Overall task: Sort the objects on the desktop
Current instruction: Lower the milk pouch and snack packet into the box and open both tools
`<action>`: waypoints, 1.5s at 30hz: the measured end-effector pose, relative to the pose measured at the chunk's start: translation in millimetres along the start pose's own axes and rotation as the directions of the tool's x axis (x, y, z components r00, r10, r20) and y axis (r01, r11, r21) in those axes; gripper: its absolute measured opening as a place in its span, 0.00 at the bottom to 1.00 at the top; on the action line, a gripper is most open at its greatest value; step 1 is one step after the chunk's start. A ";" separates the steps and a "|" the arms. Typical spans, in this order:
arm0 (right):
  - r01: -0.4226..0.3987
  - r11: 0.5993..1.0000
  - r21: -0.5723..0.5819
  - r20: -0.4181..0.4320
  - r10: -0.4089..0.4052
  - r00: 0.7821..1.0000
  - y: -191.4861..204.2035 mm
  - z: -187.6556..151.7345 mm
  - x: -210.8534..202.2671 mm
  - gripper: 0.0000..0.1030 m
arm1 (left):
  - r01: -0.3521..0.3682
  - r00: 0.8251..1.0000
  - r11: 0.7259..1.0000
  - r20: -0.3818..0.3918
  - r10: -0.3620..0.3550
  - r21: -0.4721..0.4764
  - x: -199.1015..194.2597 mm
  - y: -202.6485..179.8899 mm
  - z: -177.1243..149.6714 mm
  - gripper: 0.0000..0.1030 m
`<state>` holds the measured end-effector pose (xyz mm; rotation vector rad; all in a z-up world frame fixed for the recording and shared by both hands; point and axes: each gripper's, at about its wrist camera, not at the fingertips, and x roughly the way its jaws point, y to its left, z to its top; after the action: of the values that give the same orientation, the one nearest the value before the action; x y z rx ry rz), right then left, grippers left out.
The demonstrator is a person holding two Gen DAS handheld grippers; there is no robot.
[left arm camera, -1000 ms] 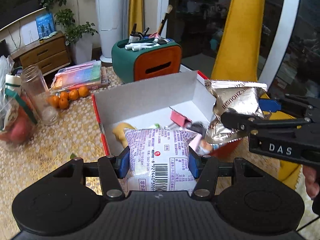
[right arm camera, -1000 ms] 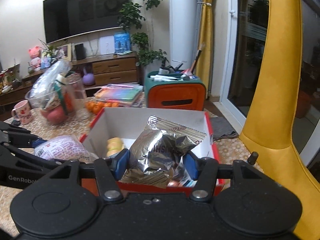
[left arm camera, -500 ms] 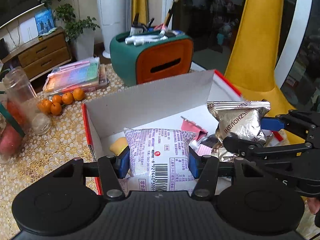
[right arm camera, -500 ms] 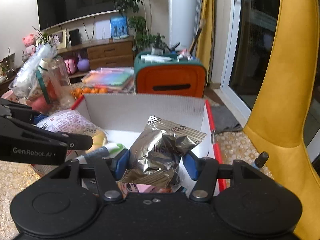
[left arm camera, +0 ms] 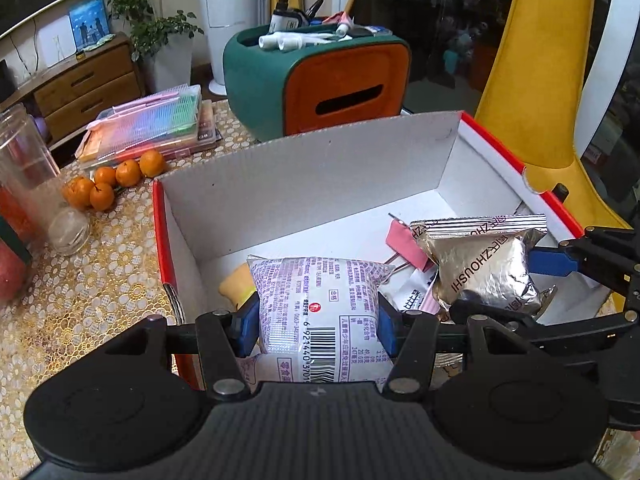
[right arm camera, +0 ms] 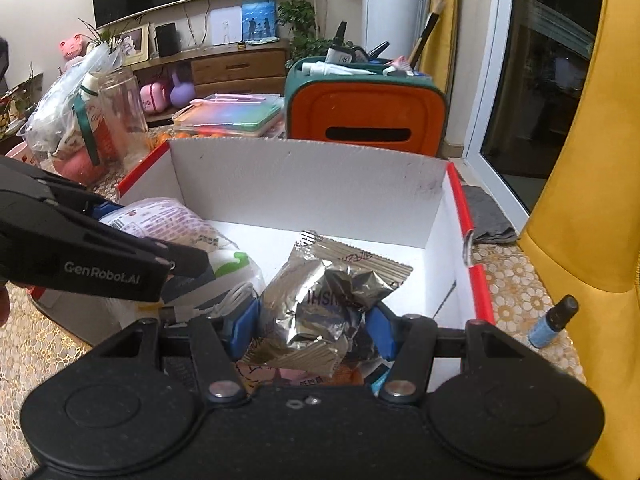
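Nearest, left gripper (left arm camera: 318,330) clamped on a white-and-purple snack pack (left arm camera: 320,312), held upright over the near-left part of the red-edged cardboard box (left arm camera: 304,184). Just beside, right gripper (right arm camera: 312,330) pinching a crumpled silver foil packet (right arm camera: 328,300), likewise above the box interior. Beneath both, lying in the box: pink binder clip (left arm camera: 406,242), yellow item (left arm camera: 238,286), other small packets. Beyond the far wall, a green-and-orange organiser (left arm camera: 320,80) stuffed with tubes and brushes. Farther left on the lace tablecloth (left arm camera: 80,280): oranges (left arm camera: 108,182), stacked coloured cases (left arm camera: 148,124), clear jar (left arm camera: 28,172).
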<state>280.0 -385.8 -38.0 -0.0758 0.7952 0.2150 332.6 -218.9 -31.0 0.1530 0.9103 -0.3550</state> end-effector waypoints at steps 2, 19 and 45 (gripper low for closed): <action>-0.006 1.000 -0.006 -0.007 0.006 1.000 1.0 -0.1 2.9 0.56 | 0.003 1.000 1.000 -0.002 -0.003 -0.002 2.9 1.5 -0.8 0.53; -0.019 0.999 -0.026 -0.037 0.018 0.999 8.4 2.2 15.9 0.64 | 0.014 1.000 0.999 0.007 -0.014 0.048 7.5 1.5 -0.7 0.57; -0.040 0.999 -0.032 0.084 0.042 0.996 11.8 -5.2 -62.3 0.84 | 0.023 0.995 1.000 0.095 -0.025 0.017 -77.7 -9.1 -22.4 0.67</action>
<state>231.4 -385.2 3.1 -0.0786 0.7098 0.2674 269.1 -202.9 17.4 0.1384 0.8164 -0.3885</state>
